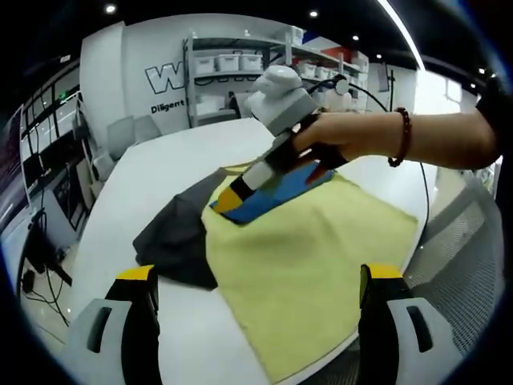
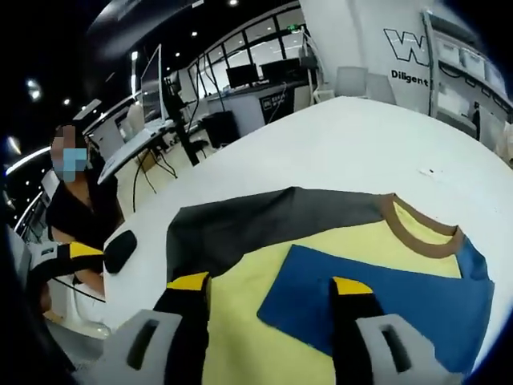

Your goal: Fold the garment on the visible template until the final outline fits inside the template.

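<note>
A yellow garment (image 1: 321, 249) with a dark grey sleeve (image 1: 180, 233) lies flat on the white table (image 1: 160, 168). A blue template (image 1: 276, 196) rests on its upper part. My left gripper (image 1: 258, 274) stands open over the garment's near hem, jaws wide apart with nothing between them. A hand holds my right gripper (image 1: 230, 200) low at the template's corner. In the right gripper view that gripper (image 2: 270, 285) is open, its jaws straddling the blue template's (image 2: 393, 301) edge. The grey sleeve (image 2: 264, 224) and brown collar (image 2: 417, 231) lie just beyond.
The round table's edge (image 1: 353, 353) runs close to the hem. A black object (image 2: 120, 250) lies near the table's rim, where my left gripper (image 2: 68, 258) shows. A person in black (image 2: 80, 212) sits beyond. Shelves with boxes (image 1: 232, 68) line the far wall.
</note>
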